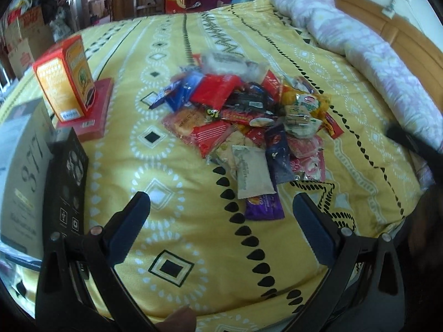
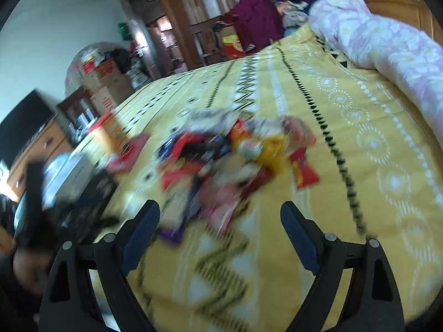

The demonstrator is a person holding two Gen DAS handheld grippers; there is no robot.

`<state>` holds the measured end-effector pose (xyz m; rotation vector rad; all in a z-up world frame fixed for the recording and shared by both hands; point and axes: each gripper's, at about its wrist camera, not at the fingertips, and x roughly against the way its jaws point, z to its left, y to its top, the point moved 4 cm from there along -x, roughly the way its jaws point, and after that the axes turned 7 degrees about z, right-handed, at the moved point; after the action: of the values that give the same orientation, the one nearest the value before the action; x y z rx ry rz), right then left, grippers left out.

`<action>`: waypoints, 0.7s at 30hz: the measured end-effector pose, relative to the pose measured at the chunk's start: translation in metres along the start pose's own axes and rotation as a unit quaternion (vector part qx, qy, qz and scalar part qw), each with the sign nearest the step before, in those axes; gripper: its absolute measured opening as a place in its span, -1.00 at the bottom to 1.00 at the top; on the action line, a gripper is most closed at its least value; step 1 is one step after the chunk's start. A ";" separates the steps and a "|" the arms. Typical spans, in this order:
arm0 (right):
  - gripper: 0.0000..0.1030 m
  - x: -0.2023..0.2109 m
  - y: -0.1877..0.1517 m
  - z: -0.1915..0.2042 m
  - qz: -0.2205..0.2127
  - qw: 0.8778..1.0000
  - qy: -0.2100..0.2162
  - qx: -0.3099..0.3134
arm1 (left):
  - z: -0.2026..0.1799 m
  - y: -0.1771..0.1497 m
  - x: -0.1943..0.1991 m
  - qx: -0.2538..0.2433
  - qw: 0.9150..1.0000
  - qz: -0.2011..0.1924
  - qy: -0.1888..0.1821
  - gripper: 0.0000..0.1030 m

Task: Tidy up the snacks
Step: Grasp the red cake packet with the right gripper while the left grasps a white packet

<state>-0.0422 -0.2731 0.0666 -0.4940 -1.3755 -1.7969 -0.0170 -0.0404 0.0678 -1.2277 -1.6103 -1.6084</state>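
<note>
Both grippers are standing with jaws wide apart and nothing between them. The left gripper (image 1: 221,213) is pointing down over the yellow patterned bedcover (image 1: 177,221), and a purple packet (image 1: 264,207) is lying just ahead of its fingers. Its print is too small to read. Beyond it the snack pile (image 1: 243,116) is resting mid-bed: red, blue, black and yellow wrappers heaped together. At left, an orange carton (image 1: 65,78) is standing on a red box (image 1: 92,113), beside a box reading "377" (image 1: 30,163). The right gripper (image 2: 220,221) is tilting down toward the same blurred pile.
</note>
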 end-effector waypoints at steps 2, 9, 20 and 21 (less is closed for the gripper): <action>0.63 -0.037 0.036 -0.034 0.006 1.000 -0.010 -0.023 | 0.008 -0.002 0.002 0.010 1.000 -0.002 -0.009 1.00; 0.25 -0.157 0.075 -0.092 0.086 0.989 0.026 -0.114 | 0.022 -0.008 0.008 0.014 1.000 -0.003 -0.021 1.00; 0.28 -0.126 0.051 0.029 0.085 0.990 0.109 -0.026 | 0.020 -0.016 0.021 0.002 1.000 -0.008 -0.021 1.00; 0.31 -0.114 0.055 0.025 0.072 0.992 0.101 -0.026 | 0.021 -0.018 0.022 0.002 1.000 -0.008 -0.021 1.00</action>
<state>0.0650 -0.2138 0.0274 -0.4159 -1.1289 -1.7191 -0.0378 -0.0128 0.0760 -1.2575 -1.6523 -1.5974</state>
